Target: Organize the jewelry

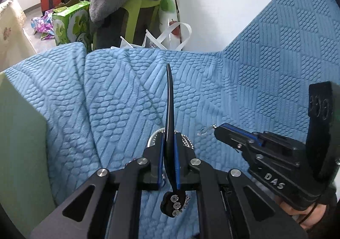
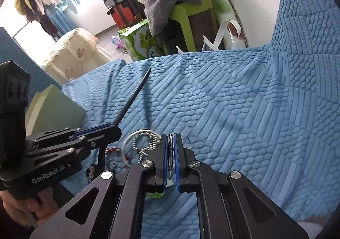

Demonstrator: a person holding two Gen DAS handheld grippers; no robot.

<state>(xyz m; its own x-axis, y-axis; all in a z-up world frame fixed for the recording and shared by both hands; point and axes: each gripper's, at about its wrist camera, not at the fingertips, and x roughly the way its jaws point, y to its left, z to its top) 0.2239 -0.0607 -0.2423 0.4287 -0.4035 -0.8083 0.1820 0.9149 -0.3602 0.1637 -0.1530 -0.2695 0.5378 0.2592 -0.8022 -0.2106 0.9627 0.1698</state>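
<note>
Two pieces are being held above the blue bedspread (image 1: pixel 127 94): the left gripper (image 1: pixel 169 147) is clamping a black hairpin (image 1: pixel 169 98) with flower studs, the right gripper (image 2: pixel 170 149) a thin metal pendant (image 2: pixel 170 152) (jaws closed on each). More jewelry, a bangle (image 2: pixel 127 143) and beads (image 2: pixel 112 150), is lying loose beside the grippers, so I judge most of the sorting is still waiting, perhaps for the green box (image 2: pixel 55 107) nearby.

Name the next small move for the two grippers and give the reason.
Probably carry the black hair stick, clamped in the left gripper, toward the pale green box at the left. Both grippers are shut on pieces; the right gripper pinches a thin silver earring, while bangles lie loose on the blue blanket.
</note>
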